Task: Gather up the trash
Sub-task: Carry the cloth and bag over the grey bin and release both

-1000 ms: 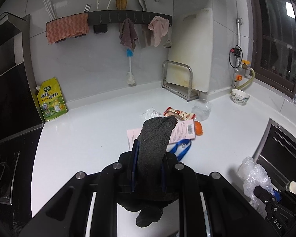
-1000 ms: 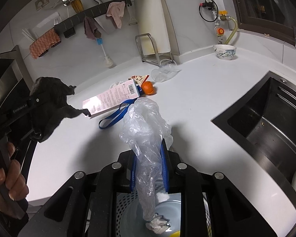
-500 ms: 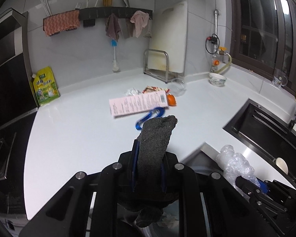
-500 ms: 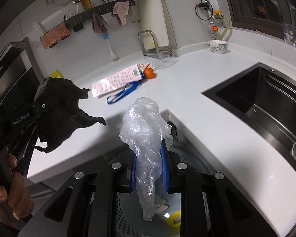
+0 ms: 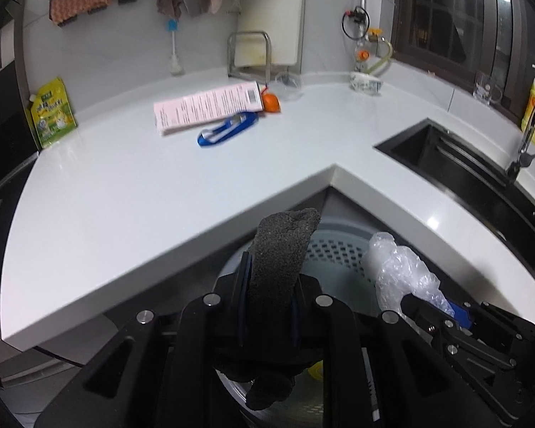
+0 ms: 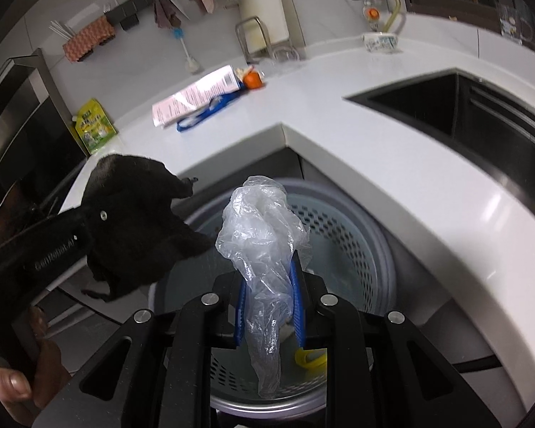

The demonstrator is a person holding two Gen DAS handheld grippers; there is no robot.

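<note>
Both tools have come back from the tabletop [image 5: 132, 192] and now hang over the perforated bin [image 6: 339, 235], so dropping seems next. The left tool [image 5: 267, 306] pinches a dark rag [image 5: 281, 249]; the right tool [image 6: 269, 310] pinches a crumpled clear plastic bag [image 6: 260, 228]. Farther ahead lie a pink box [image 5: 207, 108] and an orange fruit [image 5: 270, 101].

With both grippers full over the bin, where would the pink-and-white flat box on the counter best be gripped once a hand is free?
Probably at the near short end of the pink-and-white box, coming from the counter's front edge with the jaws above and below its thin profile. It lies flat and long. Its far end abuts the orange fruit, and the blue strap lies against its front long edge, so those sides are crowded.
</note>
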